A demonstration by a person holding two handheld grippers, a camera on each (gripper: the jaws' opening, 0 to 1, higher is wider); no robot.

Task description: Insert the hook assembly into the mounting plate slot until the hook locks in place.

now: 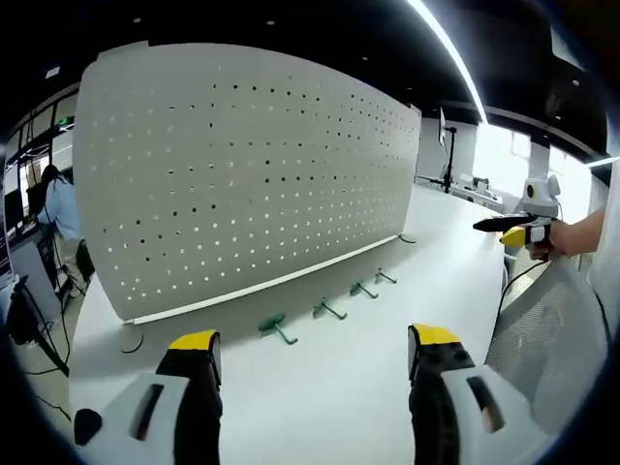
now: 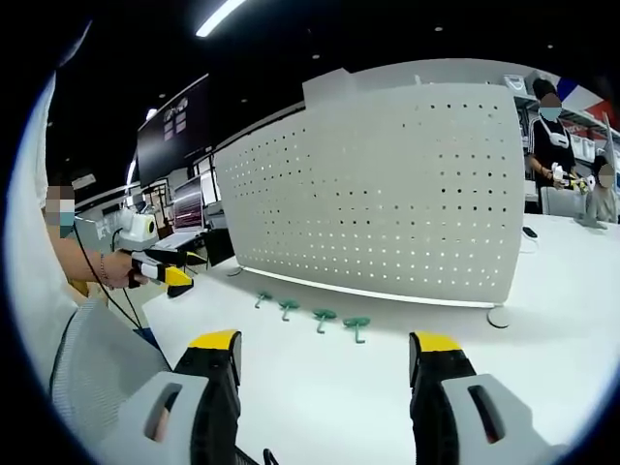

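Note:
A large white perforated mounting plate (image 1: 252, 174) stands upright on the white table (image 1: 339, 397). Several green hook assemblies lie in a row on the table in front of it, the nearest one (image 1: 276, 327) just beyond my left gripper (image 1: 315, 339). That gripper is open with nothing between its yellow-tipped jaws. In the right gripper view the same plate (image 2: 387, 184) and the row of hooks (image 2: 324, 317) lie ahead of my right gripper (image 2: 325, 342), also open and empty. Each gripper, held in a hand, shows at the edge of the other's view: right (image 1: 513, 231), left (image 2: 165, 276).
A grey mesh chair back (image 1: 552, 329) (image 2: 97, 378) sits close to the person holding the grippers. The plate rests on round feet (image 1: 131, 341) (image 2: 499, 316). Other people stand behind the plate's ends (image 1: 58, 208) (image 2: 552, 136). Desks and monitors fill the background.

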